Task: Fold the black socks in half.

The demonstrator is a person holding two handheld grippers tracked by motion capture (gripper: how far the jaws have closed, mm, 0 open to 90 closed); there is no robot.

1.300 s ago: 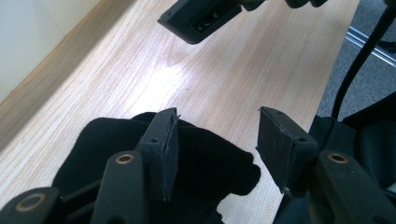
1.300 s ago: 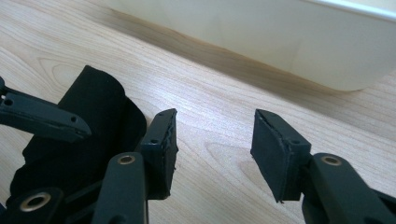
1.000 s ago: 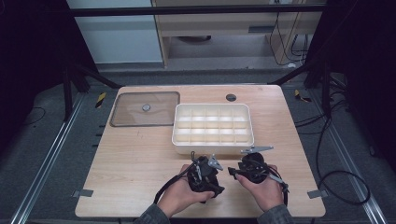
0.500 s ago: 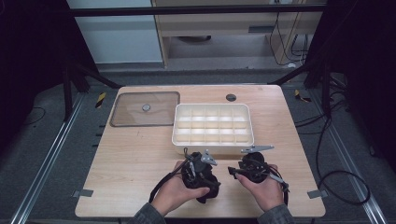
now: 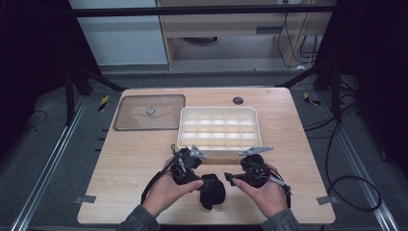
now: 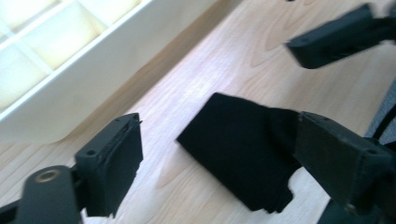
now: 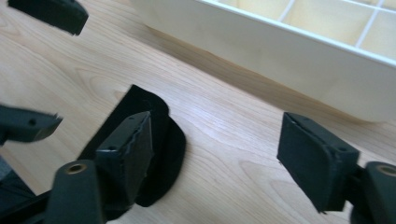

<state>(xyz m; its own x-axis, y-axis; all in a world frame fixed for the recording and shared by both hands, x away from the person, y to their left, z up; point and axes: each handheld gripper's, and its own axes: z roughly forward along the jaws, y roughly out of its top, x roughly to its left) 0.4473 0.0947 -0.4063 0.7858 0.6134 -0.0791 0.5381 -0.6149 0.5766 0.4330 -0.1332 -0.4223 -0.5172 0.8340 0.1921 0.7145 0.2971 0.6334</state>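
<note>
High view: my left gripper (image 5: 197, 169) and right gripper (image 5: 231, 179) hover low over the surface (image 5: 120, 159), flanking the black cloth (image 5: 212, 190). Both sets of fingers have just been opening and stand apart, gripping nothing.

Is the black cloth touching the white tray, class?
Apart. The left gripper view shows a strip of bare table between the black cloth and the white tray; the high view agrees.

Your left hand (image 5: 168, 190) and right hand (image 5: 264, 192) each carry a black two-jaw gripper low over the near edge. The left gripper (image 5: 185, 163) and right gripper (image 5: 240, 175) have just been opening; their jaws stand apart, gripping nothing.
</note>
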